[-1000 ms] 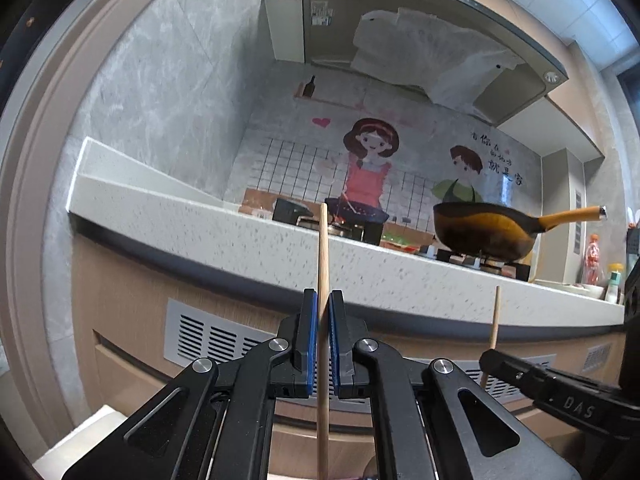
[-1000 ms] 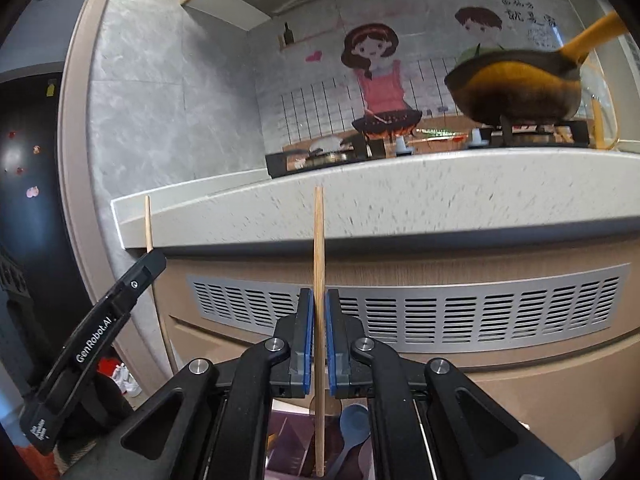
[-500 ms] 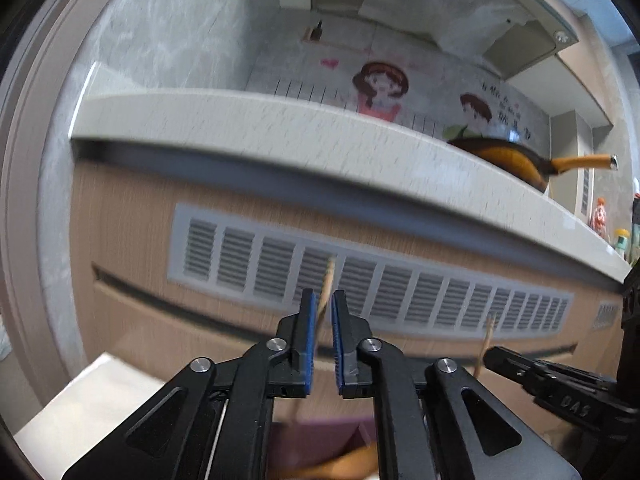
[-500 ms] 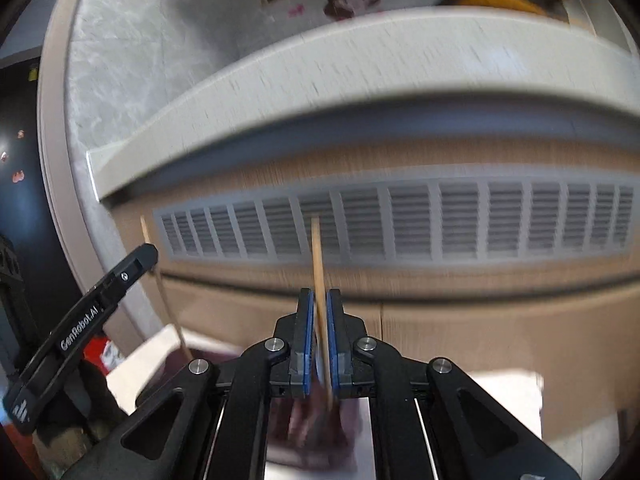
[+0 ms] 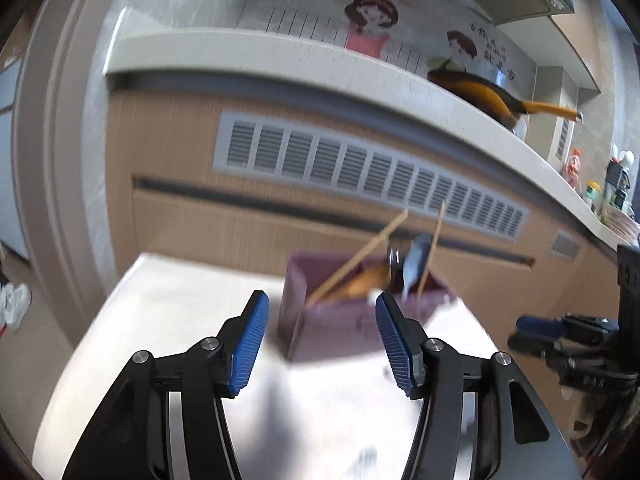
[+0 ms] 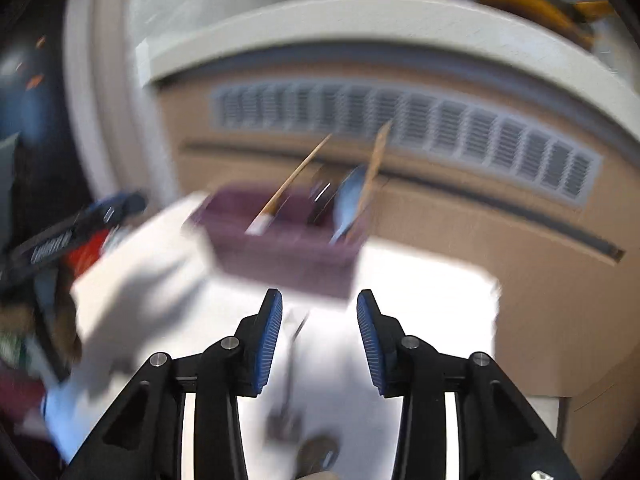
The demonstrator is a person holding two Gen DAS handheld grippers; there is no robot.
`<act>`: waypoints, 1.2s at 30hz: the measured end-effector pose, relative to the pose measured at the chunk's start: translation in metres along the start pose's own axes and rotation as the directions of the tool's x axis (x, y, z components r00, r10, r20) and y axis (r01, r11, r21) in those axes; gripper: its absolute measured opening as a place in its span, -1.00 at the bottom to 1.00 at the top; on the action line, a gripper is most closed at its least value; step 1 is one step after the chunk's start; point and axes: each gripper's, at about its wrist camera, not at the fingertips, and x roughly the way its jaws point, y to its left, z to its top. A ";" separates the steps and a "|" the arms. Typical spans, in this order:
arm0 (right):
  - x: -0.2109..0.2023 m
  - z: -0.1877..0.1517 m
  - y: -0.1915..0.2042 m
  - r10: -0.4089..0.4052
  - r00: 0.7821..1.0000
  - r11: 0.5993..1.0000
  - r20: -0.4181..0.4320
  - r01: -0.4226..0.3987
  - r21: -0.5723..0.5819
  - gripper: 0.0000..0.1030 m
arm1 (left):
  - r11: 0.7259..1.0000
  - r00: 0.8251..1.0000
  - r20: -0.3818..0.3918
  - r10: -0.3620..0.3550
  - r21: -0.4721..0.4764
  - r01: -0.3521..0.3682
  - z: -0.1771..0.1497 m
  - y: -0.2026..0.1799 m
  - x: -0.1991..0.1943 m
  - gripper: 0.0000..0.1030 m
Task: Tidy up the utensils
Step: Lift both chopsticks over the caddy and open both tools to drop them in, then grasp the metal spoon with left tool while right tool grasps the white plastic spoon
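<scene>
A purple box point(image 5: 340, 320) stands on a white table point(image 5: 180, 320). Two wooden chopsticks point(image 5: 360, 258) lean inside it beside a blue spoon point(image 5: 414, 260) and a wooden utensil. My left gripper point(image 5: 320, 340) is open and empty, just in front of the box. My right gripper point(image 6: 320, 328) is open and empty, also in front of the box point(image 6: 288, 252); the chopsticks point(image 6: 298, 176) and blue spoon point(image 6: 350, 196) stick out of it. The right gripper also shows at the right edge of the left wrist view point(image 5: 560, 336). A dark utensil point(image 6: 292, 364) lies blurred on the table point(image 6: 420, 300) below my right gripper.
A kitchen counter point(image 5: 320, 68) with a vent grille point(image 5: 360, 168) and wooden cabinet front stands behind the table. An orange wok point(image 5: 480, 92) sits on the counter. Bottles point(image 5: 576, 164) stand far right. The right wrist view is motion-blurred.
Both grippers held a chopstick upright; now both have opened and tilted down, and the two chopsticks rest in the purple box.
</scene>
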 end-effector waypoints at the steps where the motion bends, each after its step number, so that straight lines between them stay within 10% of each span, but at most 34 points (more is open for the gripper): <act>1: -0.002 -0.008 0.006 0.041 0.999 0.999 -0.034 -0.042 -0.014 -0.29 | 1.000 1.000 -0.016 -0.004 -0.006 0.004 -0.004 0.001 -0.005 0.12; 6: -0.017 -0.073 0.050 0.222 0.947 0.956 -0.231 -0.258 -0.138 -0.29 | 1.000 0.994 -0.107 0.015 -0.006 -0.015 -0.036 0.009 -0.036 0.14; 15: -0.005 -0.147 0.075 0.123 0.898 0.944 -0.423 -0.236 -0.228 -0.29 | 0.998 0.955 -0.296 0.011 -0.053 -0.028 -0.090 0.035 -0.038 0.15; 26: 0.035 -0.109 0.031 0.115 0.927 0.993 -0.356 -0.122 0.002 -0.73 | 1.000 0.912 -0.409 0.007 0.019 0.001 -0.113 0.026 -0.032 0.15; 36: 0.044 -0.101 0.019 0.116 0.941 0.992 -0.319 -0.096 0.075 -0.73 | 0.968 0.801 -0.555 -0.223 -0.223 0.116 -0.125 0.010 -0.018 0.15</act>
